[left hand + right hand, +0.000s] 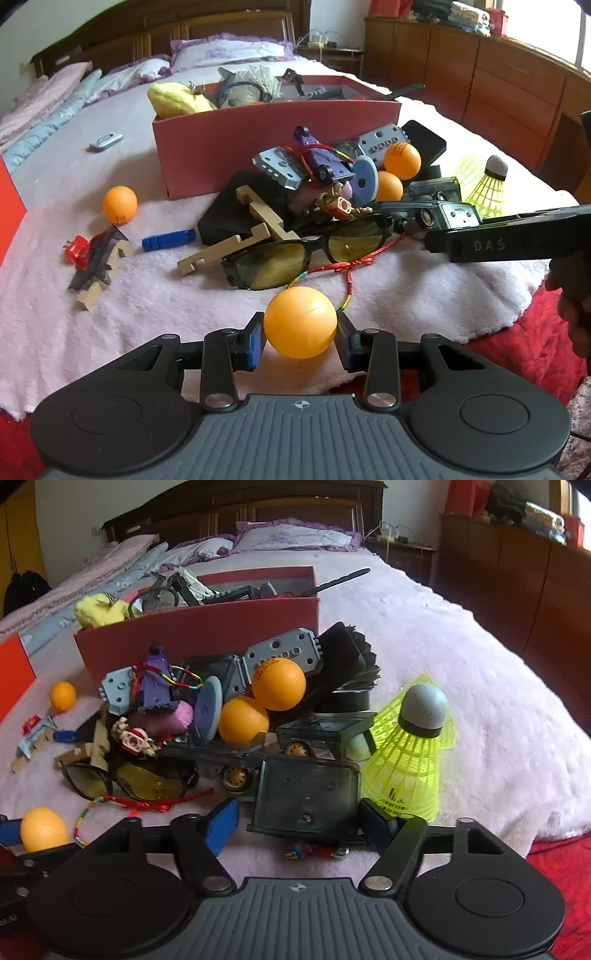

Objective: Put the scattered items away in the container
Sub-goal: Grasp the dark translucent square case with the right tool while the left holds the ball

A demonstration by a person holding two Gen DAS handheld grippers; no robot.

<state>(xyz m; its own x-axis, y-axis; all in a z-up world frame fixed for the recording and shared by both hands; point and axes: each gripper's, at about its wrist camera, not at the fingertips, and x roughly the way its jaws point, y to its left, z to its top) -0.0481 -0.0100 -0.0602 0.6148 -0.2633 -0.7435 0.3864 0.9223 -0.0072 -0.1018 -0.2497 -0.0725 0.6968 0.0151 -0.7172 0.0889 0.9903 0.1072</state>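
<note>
Orange ping-pong ball (300,322) sits pinched in the left claw (301,341); the right claw (299,825) is spread around a dark toy truck (306,797).

A wooden headboard (155,29) stands at the far end of the bed, with lilac-trimmed pillows (236,51) lying before it. Folded pink and pale blue quilts (48,99) run along the left side. Wooden cabinets (491,74) line the right wall, with folded textiles (469,16) stacked on top.
</note>
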